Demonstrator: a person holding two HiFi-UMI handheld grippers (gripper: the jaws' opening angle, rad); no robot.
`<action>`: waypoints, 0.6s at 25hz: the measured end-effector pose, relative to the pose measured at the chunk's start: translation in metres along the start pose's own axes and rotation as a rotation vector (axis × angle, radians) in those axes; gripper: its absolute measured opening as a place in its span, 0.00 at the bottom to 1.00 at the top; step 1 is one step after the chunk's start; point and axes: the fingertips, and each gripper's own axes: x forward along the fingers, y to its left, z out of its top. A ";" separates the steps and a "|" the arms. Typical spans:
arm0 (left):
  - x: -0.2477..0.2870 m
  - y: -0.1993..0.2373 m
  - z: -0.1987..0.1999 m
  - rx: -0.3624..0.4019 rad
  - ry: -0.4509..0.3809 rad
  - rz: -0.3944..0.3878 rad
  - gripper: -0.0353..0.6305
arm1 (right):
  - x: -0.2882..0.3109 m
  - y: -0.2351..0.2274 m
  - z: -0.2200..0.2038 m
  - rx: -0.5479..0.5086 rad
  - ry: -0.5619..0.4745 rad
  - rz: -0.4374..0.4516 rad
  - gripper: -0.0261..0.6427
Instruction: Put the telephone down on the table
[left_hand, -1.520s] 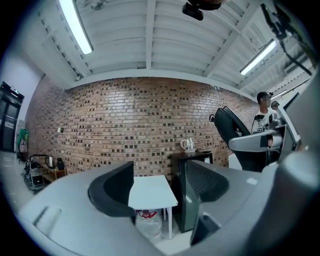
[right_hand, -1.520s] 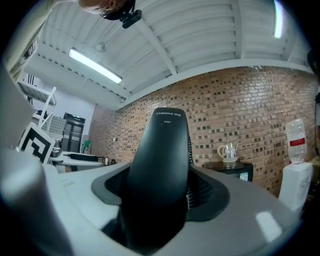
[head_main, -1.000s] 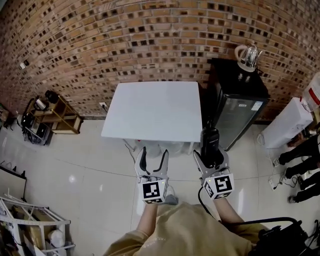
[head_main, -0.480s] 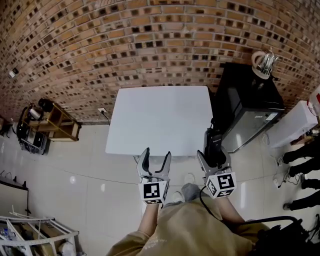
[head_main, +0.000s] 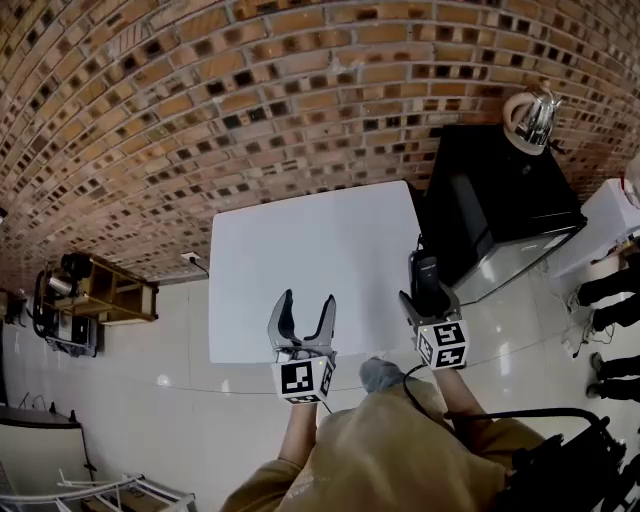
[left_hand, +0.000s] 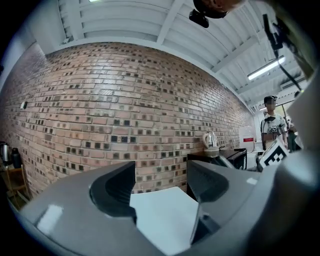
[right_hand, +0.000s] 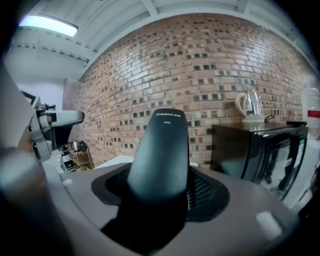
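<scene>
Brick wall (head_main: 250, 100) backs the white tabletop (head_main: 300, 250), with a black cabinet (head_main: 500, 210) at its right. The right gripper (head_main: 430, 305) hangs at the tabletop's right edge, its jaws pinching the black telephone (head_main: 426, 272). The telephone's long axis runs out along the jaws toward the wall, and the open surface lies to its left. The left gripper (head_main: 305, 305), jaws spread and empty, hovers over the near edge.

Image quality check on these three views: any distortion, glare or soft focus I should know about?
Head view: fisheye bows the brick wall; small glare spot on the floor. Left gripper view: dark vignetted corners, the near jaws soft. Right gripper view: telephone close and slightly soft, ceiling light blown out.
</scene>
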 end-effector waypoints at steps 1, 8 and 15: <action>0.015 0.003 0.000 -0.004 0.004 -0.003 0.54 | 0.018 -0.014 -0.010 0.009 0.029 -0.007 0.51; 0.099 0.030 -0.040 0.020 0.191 -0.004 0.53 | 0.185 -0.108 -0.080 0.023 0.264 -0.001 0.51; 0.121 0.081 -0.081 0.034 0.239 0.061 0.54 | 0.339 -0.195 -0.194 0.059 0.553 -0.067 0.52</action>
